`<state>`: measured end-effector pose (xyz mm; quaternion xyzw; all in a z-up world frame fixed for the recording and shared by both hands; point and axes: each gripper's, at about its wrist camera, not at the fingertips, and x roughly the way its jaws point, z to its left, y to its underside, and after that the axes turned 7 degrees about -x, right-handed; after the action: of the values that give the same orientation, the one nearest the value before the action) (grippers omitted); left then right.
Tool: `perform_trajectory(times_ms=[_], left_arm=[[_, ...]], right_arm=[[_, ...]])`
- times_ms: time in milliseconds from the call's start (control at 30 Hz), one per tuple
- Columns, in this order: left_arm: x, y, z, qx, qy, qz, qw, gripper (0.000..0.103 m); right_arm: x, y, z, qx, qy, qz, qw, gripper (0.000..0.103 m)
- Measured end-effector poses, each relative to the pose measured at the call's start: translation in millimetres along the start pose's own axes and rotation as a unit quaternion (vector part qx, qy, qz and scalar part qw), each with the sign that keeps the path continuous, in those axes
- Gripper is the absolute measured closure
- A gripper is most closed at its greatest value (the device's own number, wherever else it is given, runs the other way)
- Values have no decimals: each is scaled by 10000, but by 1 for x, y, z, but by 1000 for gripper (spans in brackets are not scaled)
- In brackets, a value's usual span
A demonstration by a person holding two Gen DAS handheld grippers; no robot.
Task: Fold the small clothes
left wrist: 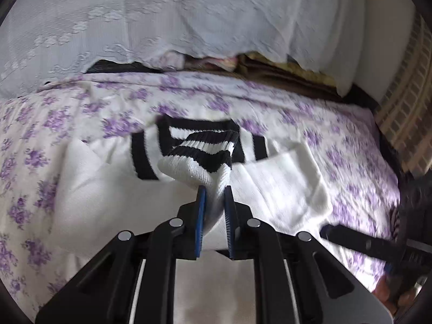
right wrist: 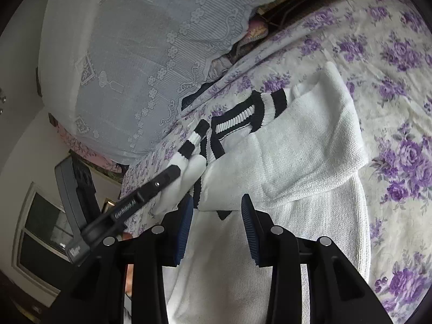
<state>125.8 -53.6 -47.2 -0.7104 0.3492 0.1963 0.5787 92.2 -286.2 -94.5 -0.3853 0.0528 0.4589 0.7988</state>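
Note:
A small white knit sweater point(left wrist: 283, 186) with black stripes at neck and cuffs lies on the floral bedsheet; it also shows in the right wrist view point(right wrist: 310, 151). My left gripper point(left wrist: 215, 189) is shut on the sweater's left sleeve point(left wrist: 197, 156) and holds its black-striped cuff lifted over the chest. In the right wrist view the left gripper point(right wrist: 178, 172) shows holding that sleeve. My right gripper point(right wrist: 217, 202) is open, its blue pads hovering over the sweater's body with nothing between them. It shows as a blurred black bar at the right in the left wrist view point(left wrist: 351, 239).
The white bedsheet with purple flowers point(left wrist: 40, 140) covers the bed. A pale lace-covered pillow point(left wrist: 162, 16) lies along the back, with folded cloths point(left wrist: 270, 67) under its edge. A window and a dark device point(right wrist: 73, 186) stand at the left.

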Motion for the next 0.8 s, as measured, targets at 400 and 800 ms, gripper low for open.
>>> perform_trajectory(times_ms=[400,800], left_arm=[[17,33,-3,295,101,347,9989,91],[-2,18,-4,503,144,14,9986,80]], right_arm=[[83,-38,0,408,-146,487,9979,64],[61,-49,18,-440,345,-554,9969,93]])
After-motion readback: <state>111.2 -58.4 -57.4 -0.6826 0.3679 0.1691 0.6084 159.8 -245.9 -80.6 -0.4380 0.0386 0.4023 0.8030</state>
